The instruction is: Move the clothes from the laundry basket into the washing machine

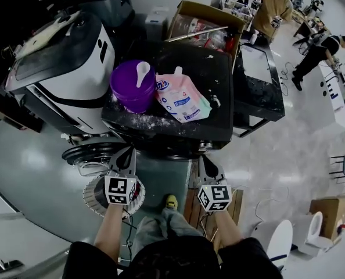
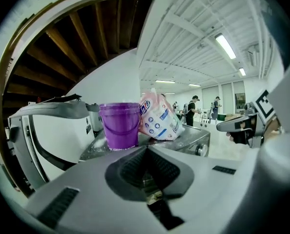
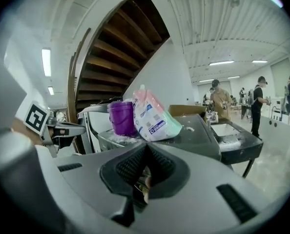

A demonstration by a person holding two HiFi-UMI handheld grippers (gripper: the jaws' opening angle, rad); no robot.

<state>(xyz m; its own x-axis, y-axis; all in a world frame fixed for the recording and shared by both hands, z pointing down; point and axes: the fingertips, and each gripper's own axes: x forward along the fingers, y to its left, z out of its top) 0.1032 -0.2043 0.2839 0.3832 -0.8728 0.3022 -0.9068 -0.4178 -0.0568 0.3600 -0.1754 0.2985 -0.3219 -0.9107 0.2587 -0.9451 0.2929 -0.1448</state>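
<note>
The washing machine (image 1: 178, 129) stands straight ahead, and its dark top is dusted with white powder. On the top are a purple bucket (image 1: 132, 87) with a white scoop and a pink detergent pouch (image 1: 182, 99). At its lower left a round door (image 1: 91, 154) hangs open. Below that lies a round laundry basket (image 1: 94, 197), half hidden by my left gripper (image 1: 126, 151). The left gripper and my right gripper (image 1: 202, 160) are side by side before the machine's front, both shut and empty. The bucket (image 2: 119, 125) and pouch (image 3: 152, 117) show just above the shut jaws. No clothes are in view.
A second, white and grey washer (image 1: 62, 68) with a raised lid stands to the left. A dark side table (image 1: 259, 95) with a white tray is on the right, and a cardboard box (image 1: 204, 19) is behind. People work at the far right. A white chair (image 1: 277, 240) is at the lower right.
</note>
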